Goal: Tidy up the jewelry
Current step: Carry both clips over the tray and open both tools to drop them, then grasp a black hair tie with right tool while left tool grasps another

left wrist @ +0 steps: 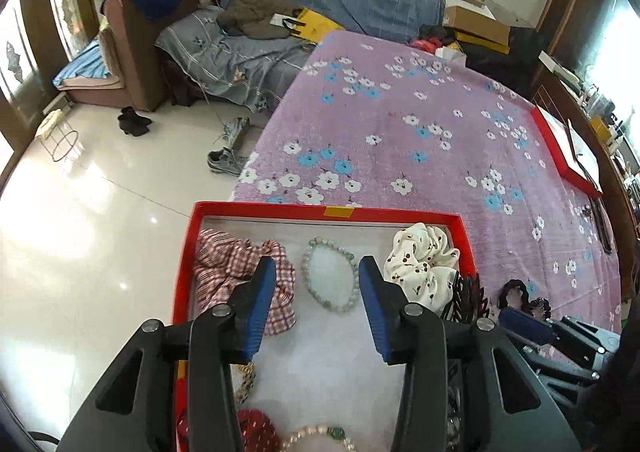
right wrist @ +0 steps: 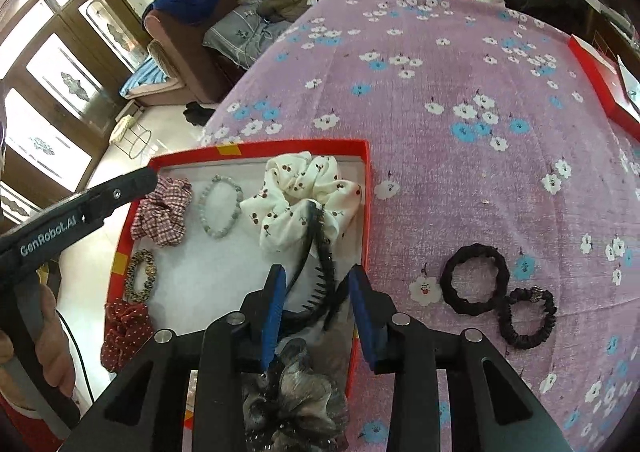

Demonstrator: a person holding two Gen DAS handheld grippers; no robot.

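Purple cloth printed with white and blue flowers (right wrist: 460, 64) covers the desk, with a brown sofa heaped with blue bedding (left wrist: 248, 52) on the far left and pale glossy floor (left wrist: 88, 220) beyond the desk's left edge.

At the near left corner of the desk sits a red tray (right wrist: 366, 188) with a white lining. Inside it, along the far side, lie a red-checked scrunchie (left wrist: 236, 264) at left, a pale green bead bracelet (left wrist: 330, 276) in the middle and a cream cherry-print scrunchie (left wrist: 420, 256) at right. Down the tray's left side lie a leopard-print hair tie (right wrist: 140, 276) and a dark red dotted scrunchie (right wrist: 124, 332); a pearl bracelet (left wrist: 320, 438) shows at the near edge of the left wrist view.

The left gripper (left wrist: 318, 272) hangs over the tray with its blue fingers (left wrist: 260, 300) parted and empty, the bead bracelet lying on the lining between them, not touched.

The right gripper (right wrist: 316, 276) points down at the tray's right side. Its fingers (right wrist: 276, 312) stand apart; a black toothed hair clip (right wrist: 320, 272) lies between them, leaning up onto the cream scrunchie, and neither pad presses on it. A grey gauzy scrunchie (right wrist: 296, 392) sits just near of the clip.

Right of the tray, on the cloth, two black hair ties (right wrist: 476, 280) lie touching. A second red box (right wrist: 600, 84) rests at the far right edge.
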